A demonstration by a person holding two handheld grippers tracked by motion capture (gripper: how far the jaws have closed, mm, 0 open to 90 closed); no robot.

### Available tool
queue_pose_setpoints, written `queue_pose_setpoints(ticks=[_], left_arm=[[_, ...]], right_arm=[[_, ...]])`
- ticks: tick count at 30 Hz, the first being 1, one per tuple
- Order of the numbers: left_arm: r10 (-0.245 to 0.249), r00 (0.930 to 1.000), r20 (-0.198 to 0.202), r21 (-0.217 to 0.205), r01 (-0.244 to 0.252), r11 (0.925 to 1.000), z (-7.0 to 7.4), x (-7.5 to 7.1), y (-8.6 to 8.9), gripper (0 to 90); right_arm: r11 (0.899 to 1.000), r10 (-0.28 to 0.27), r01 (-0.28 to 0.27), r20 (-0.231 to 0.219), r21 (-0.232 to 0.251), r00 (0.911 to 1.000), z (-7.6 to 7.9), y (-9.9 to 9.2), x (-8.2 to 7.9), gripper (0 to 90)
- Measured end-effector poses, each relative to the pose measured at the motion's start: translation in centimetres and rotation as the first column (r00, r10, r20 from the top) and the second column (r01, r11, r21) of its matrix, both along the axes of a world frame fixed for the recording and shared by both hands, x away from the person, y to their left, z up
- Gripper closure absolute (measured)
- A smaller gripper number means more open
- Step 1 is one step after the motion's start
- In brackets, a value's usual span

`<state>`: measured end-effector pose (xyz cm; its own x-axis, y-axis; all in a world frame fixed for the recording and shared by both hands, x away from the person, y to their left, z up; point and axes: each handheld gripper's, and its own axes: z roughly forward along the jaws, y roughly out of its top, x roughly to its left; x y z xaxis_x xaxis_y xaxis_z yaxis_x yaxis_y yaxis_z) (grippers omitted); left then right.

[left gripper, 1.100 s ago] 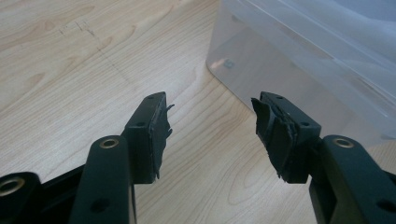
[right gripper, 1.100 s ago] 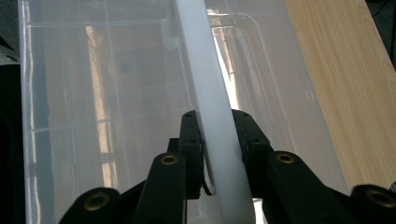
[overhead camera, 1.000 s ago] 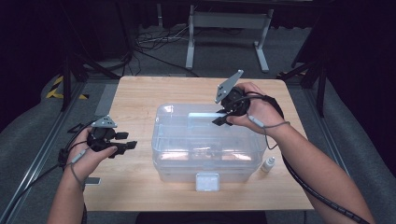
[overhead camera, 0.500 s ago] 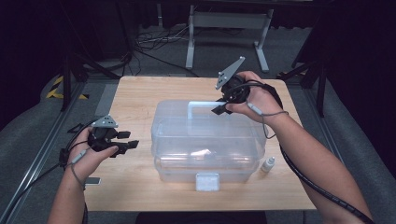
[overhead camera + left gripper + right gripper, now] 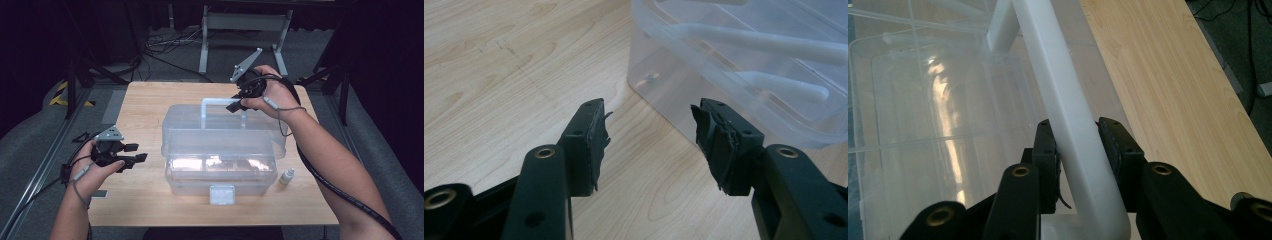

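Note:
A clear plastic storage box (image 5: 220, 145) stands in the middle of the wooden table (image 5: 150, 100). Its white handle (image 5: 212, 102) stands raised above the lid. My right gripper (image 5: 237, 102) grips the handle's right end; in the right gripper view the handle (image 5: 1058, 85) fills the gap between the jaws of that gripper (image 5: 1075, 145), which have just been opening slightly. Left of the box, my left gripper (image 5: 137, 152) hovers low over the table. It is open with nothing between its jaws (image 5: 649, 140) and points at the box's left corner (image 5: 734, 65).
A small white dropper bottle (image 5: 286, 176) stands on the table by the box's front right corner. The box has a white latch (image 5: 222, 194) at its front. A metal stand (image 5: 245, 22) and cables lie on the floor beyond the table.
My right gripper has moved up and away from me with the handle, which has swung from lying on the lid to standing upright. The left gripper has stayed put.

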<state>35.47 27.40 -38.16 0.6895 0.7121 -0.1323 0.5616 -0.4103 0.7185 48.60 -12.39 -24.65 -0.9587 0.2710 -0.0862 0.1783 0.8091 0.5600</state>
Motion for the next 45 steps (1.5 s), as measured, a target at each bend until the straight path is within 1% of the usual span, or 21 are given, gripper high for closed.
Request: queue_pose_setpoints(ticks=[1,2,5,6,7,12,16,20,21,27,29,33,34,35,36,37,39,40,41,42,45], left_arm=[[0.003,1.0,0.0,-0.008,-0.003,1.0,0.0,-0.1,0.0,46.3],[-0.004,1.0,0.005,-0.001,0.004,1.0,0.0,-0.1,0.0,46.3],[-0.01,0.9999,-0.004,-0.015,0.01,0.9998,0.0,-0.3,-0.2,46.3],[-0.01,0.9999,-0.004,-0.015,0.01,0.9998,0.0,-0.3,-0.2,46.3],[-0.013,0.9999,-0.009,-0.022,0.013,0.9997,0.0,-0.3,-0.2,46.3],[-0.026,0.9996,-0.005,-0.026,0.026,0.9993,0.0,-0.2,-0.5,46.9],[-0.035,0.9994,-0.003,-0.032,0.035,0.9989,0.1,-0.2,-0.8,46.9],[-0.039,0.9992,-0.002,-0.045,0.039,0.9982,0.3,-0.4,-1.0,47.1],[-0.041,0.9991,0.007,-0.044,0.041,0.9982,0.4,-0.4,-1.0,47.2],[-0.05,0.9987,0.012,-0.045,0.051,0.9977,0.5,-0.4,-1.1,47.4],[-0.049,0.9987,0.011,-0.046,0.05,0.9977,0.5,-0.4,-1.2,47.5],[-0.054,0.9982,0.026,-0.05,0.055,0.9972,0.8,-0.5,-1.3,48.1],[-0.063,0.997,0.045,-0.044,0.065,0.9969,1.0,-0.5,-1.4,49.7],[-0.07,0.9965,0.047,-0.041,0.072,0.9966,1.1,-0.6,-1.5,54.1],[-0.087,0.994,0.066,-0.033,0.089,0.9955,1.5,-0.8,-1.6,57.6],[-0.09,0.9928,0.079,-0.044,0.094,0.9946,1.6,-0.9,-1.8,64.4],[-0.109,0.9896,0.095,-0.058,0.114,0.9918,2.1,-1.1,-2.1,74.3],[-0.124,0.9863,0.11,-0.067,0.131,0.9891,2.4,-1.2,-2.3,78.7],[-0.124,0.9863,0.11,-0.067,0.131,0.9891,2.4,-1.2,-2.3,83.3],[-0.133,0.984,0.118,-0.084,0.144,0.986,2.6,-1.3,-2.6,83.3],[-0.159,0.9776,0.138,-0.12,0.176,0.9771,3.2,-1.4,-3.6,89.4]], right_arm=[[1.0,-0.005,0.005,0.002,0.0,1.0,0.0,0.0,0.2,71.0],[1.0,-0.011,0.011,0.001,0.003,0.9999,0.1,0.0,0.5,70.8],[1.0,-0.012,0.012,-0.008,0.017,0.9999,0.1,-0.1,1.2,70.6],[1.0,-0.012,0.012,-0.008,0.017,0.9999,0.1,-0.1,1.2,70.6],[1.0,-0.018,0.019,-0.018,0.022,0.9997,0.1,-0.1,1.5,70.5],[0.999,-0.026,0.027,-0.031,0.032,0.9992,0.0,-0.2,2.5,70.2],[0.999,-0.035,0.036,-0.035,0.023,0.9988,0.1,-0.1,3.1,69.9],[0.999,-0.041,0.042,-0.043,0.032,0.9982,0.0,-0.1,3.7,69.7],[0.998,-0.044,0.045,-0.045,0.036,0.998,0.0,-0.1,3.8,69.7],[0.997,-0.053,0.056,-0.067,0.049,0.9964,-0.1,-0.2,4.5,69.5],[0.997,-0.057,0.061,-0.07,0.047,0.9959,-0.1,-0.2,4.7,69.4],[0.997,-0.065,0.068,-0.074,0.04,0.9951,-0.1,-0.1,4.8,69.3],[0.997,-0.066,0.069,-0.075,0.038,0.995,0.0,-0.1,4.8,69.3],[0.997,-0.068,0.071,-0.074,0.035,0.995,0.0,-0.1,4.8,69.2],[0.997,-0.07,0.072,-0.073,0.033,0.9949,0.0,0.0,4.8,69.2],[0.997,-0.07,0.073,-0.073,0.031,0.9948,0.0,0.0,4.8,69.2],[0.997,-0.071,0.073,-0.074,0.03,0.9947,0.0,0.0,4.8,69.1],[0.997,-0.072,0.075,-0.074,0.031,0.9946,0.0,0.0,4.8,69.1],[0.997,-0.072,0.075,-0.074,0.031,0.9946,0.0,0.0,4.8,69.1],[0.997,-0.073,0.076,-0.073,0.03,0.9946,0.0,0.0,4.8,69.1],[0.997,-0.075,0.077,-0.072,0.029,0.9946,0.0,0.0,4.7,69.0]])
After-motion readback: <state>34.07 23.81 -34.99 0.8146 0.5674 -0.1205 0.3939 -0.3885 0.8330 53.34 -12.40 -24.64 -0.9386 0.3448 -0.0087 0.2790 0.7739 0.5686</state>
